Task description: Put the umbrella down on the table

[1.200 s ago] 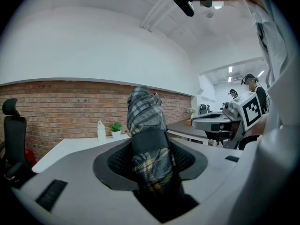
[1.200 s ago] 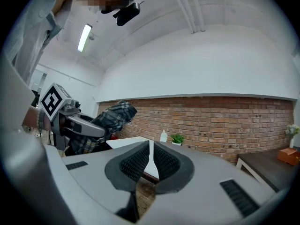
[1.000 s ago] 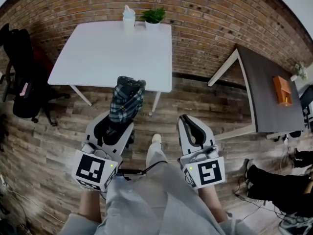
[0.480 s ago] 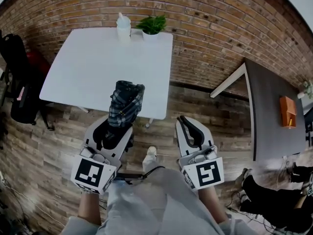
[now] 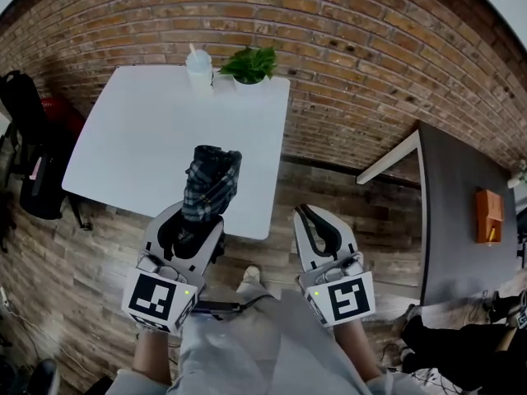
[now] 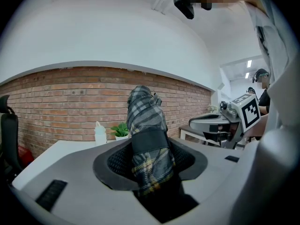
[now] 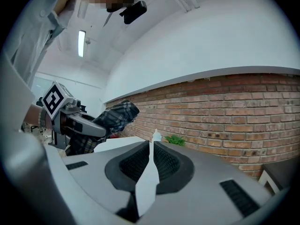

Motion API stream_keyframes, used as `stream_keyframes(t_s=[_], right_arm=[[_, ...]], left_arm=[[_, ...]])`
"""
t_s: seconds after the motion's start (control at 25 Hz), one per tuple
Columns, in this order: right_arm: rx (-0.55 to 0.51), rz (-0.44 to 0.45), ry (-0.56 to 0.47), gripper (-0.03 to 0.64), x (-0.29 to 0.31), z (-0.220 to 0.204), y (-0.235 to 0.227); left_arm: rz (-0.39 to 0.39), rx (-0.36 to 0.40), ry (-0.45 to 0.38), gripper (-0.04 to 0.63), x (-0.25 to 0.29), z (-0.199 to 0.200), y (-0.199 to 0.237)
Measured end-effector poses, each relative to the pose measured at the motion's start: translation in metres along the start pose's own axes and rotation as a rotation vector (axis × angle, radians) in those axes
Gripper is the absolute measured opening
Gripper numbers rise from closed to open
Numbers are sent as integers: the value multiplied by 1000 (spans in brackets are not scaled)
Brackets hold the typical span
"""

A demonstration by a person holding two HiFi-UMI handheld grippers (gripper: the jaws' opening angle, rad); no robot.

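Observation:
A folded plaid umbrella sticks up and forward out of my left gripper, which is shut on its lower part. The umbrella's top end hangs over the near edge of the white table. In the left gripper view the umbrella fills the space between the jaws, a black strap around its middle. My right gripper is held beside the table's near right corner, over the wooden floor, shut and empty. The right gripper view shows its pads almost touching and the umbrella to the left.
A white bottle and a potted plant stand at the table's far edge by the brick wall. A dark table with an orange box is at the right. A black chair stands at the left.
Both grippers have moved forward toward the white table. The umbrella's top end, earlier over the floor in front of the table, is now over the table's near edge. Both grips are unchanged.

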State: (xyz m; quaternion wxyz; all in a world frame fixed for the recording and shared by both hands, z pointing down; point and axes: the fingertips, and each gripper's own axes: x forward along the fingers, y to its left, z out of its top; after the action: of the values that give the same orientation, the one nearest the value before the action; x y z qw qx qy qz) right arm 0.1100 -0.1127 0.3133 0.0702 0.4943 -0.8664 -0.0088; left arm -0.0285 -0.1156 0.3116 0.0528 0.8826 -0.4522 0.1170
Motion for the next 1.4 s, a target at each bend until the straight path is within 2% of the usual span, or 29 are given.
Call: stream_keyframes(t_s=[0.2, 0.44, 0.52, 0.56, 0.68, 0.96, 1.24, 1.4], right_arm=[[15, 6, 7, 57, 21, 2, -22], [29, 1, 6, 57, 36, 2, -26], [32, -7, 5, 57, 42, 4, -30], [32, -12, 4, 57, 45, 5, -31], [30, -24, 3, 57, 53, 6, -33], [29, -53, 20, 57, 65, 5, -40], [70, -106, -1, 57, 76, 2, -57], [67, -122, 36, 57, 84, -10, -64]], left_arm=[[-4, 8, 20, 229, 28, 11, 8], [-14, 14, 63, 229, 40, 9, 17], [-28, 18, 118, 229, 44, 9, 19], [-35, 20, 117, 229, 48, 10, 21], [-44, 24, 39, 229, 58, 13, 29], [-88, 42, 40, 229, 79, 13, 40], [-125, 82, 106, 229, 117, -4, 53], [-161, 74, 146, 229, 153, -15, 63]])
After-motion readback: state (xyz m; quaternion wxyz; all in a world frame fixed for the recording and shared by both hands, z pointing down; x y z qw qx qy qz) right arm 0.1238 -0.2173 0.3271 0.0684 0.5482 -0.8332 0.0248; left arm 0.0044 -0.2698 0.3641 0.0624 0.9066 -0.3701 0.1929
